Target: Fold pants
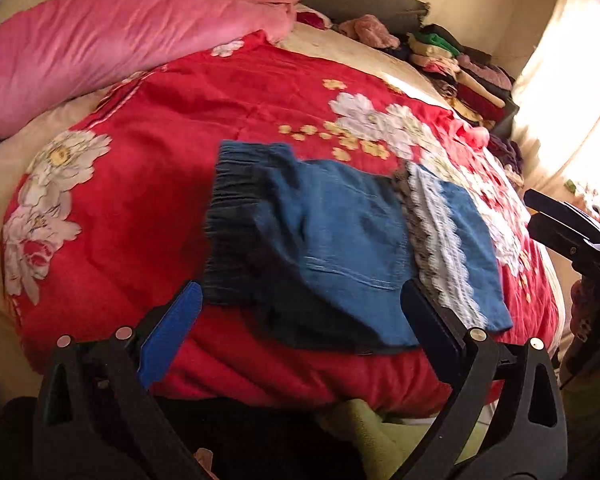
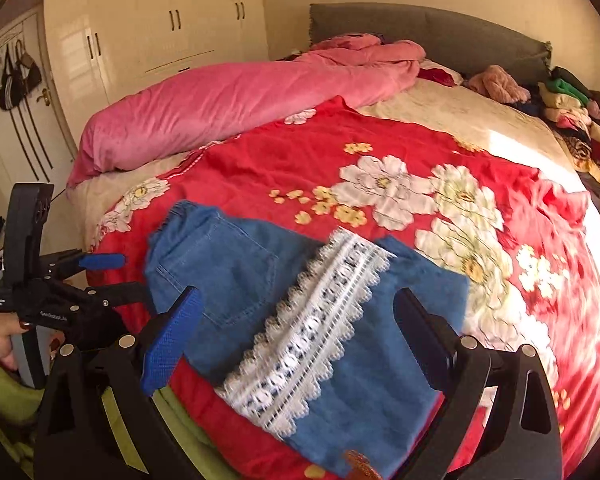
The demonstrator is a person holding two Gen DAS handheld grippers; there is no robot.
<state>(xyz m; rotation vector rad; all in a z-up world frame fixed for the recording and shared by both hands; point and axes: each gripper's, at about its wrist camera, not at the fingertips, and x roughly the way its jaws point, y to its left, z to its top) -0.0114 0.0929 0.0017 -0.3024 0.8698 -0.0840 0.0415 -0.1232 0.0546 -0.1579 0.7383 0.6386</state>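
Note:
Blue denim pants (image 1: 332,232) with an elastic waistband and a white lace band (image 1: 440,240) lie folded on the red flowered blanket (image 1: 148,208). In the right wrist view the pants (image 2: 228,272) and lace band (image 2: 312,336) lie just ahead of the fingers. My left gripper (image 1: 300,304) is open and empty, hovering at the near edge of the pants. My right gripper (image 2: 300,312) is open and empty above the lace end. The left gripper also shows at the left of the right wrist view (image 2: 104,276), and the right gripper at the right edge of the left wrist view (image 1: 540,212).
A pink duvet (image 2: 240,104) lies along the far left of the bed. Stacked folded clothes (image 2: 580,128) sit at the far right by the grey headboard (image 2: 420,28). A white wardrobe (image 2: 160,32) stands behind. A green cloth (image 1: 380,428) hangs at the near bed edge.

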